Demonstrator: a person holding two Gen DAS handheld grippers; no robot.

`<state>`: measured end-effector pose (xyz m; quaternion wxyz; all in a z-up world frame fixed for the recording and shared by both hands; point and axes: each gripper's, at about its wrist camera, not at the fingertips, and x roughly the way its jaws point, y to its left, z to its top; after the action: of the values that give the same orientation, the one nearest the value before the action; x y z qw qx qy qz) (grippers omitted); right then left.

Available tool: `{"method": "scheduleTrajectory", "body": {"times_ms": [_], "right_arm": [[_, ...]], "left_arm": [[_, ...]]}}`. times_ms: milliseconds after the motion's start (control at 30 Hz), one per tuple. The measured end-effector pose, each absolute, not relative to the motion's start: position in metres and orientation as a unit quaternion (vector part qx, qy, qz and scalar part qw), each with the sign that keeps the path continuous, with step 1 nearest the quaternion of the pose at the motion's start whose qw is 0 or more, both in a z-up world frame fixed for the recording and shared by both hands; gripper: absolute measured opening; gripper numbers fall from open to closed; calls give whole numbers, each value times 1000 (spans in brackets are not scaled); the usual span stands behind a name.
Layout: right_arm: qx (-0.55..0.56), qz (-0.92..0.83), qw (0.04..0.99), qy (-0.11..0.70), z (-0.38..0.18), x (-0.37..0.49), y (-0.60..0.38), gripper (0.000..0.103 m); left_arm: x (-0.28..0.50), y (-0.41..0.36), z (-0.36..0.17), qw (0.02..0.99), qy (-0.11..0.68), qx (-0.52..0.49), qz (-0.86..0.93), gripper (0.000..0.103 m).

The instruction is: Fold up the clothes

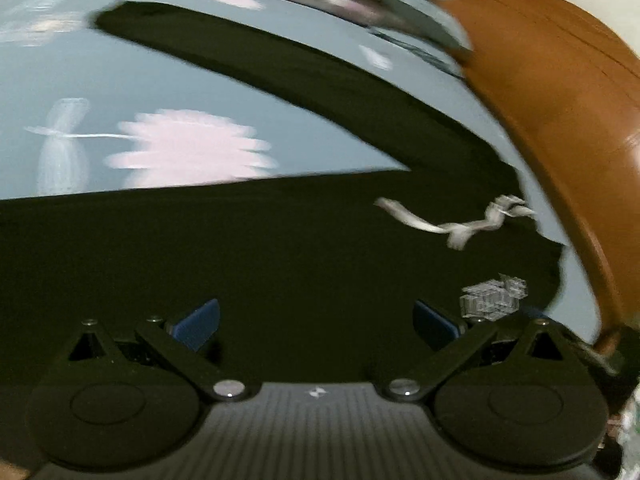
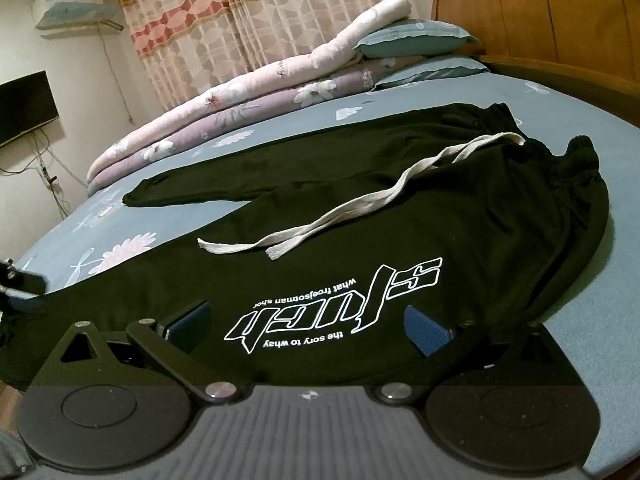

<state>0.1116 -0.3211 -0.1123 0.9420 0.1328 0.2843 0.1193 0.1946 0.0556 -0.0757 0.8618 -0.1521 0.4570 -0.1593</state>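
Only the right wrist view shows the black sweatpants' [image 2: 400,208] white logo [image 2: 336,304]; both the left gripper [image 1: 316,322] and right gripper [image 2: 308,326] gape wide, holding nothing.

bare sheet [image 2: 580,360] rightward, quilts [image 2: 224,108] behind

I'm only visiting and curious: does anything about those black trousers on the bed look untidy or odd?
Slightly. The black trousers lie with legs splayed apart, the waistband is bunched, and the pale drawstring trails loose across the cloth. Nothing looks torn or spilled.
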Motion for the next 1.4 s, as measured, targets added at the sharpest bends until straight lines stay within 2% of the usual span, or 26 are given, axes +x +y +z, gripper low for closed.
{"method": "scheduleTrajectory", "body": {"times_ms": [233, 500, 700, 933, 1400], "right_arm": [[130, 124, 942, 285, -112, 112, -320, 103], [132, 134, 939, 289, -113, 114, -320, 103], [138, 141, 937, 288, -113, 113, -321, 103], [141, 148, 936, 288, -113, 112, -322, 103], [161, 160, 930, 290, -114, 113, -327, 103]], "left_arm": [[217, 7, -99, 846, 475, -152, -189, 102], [244, 38, -106, 856, 461, -196, -132, 102], [224, 21, -86, 864, 439, -178, -169, 102], [214, 8, -111, 869, 452, -137, -150, 102], [213, 15, -114, 871, 438, -147, -166, 102]]}}
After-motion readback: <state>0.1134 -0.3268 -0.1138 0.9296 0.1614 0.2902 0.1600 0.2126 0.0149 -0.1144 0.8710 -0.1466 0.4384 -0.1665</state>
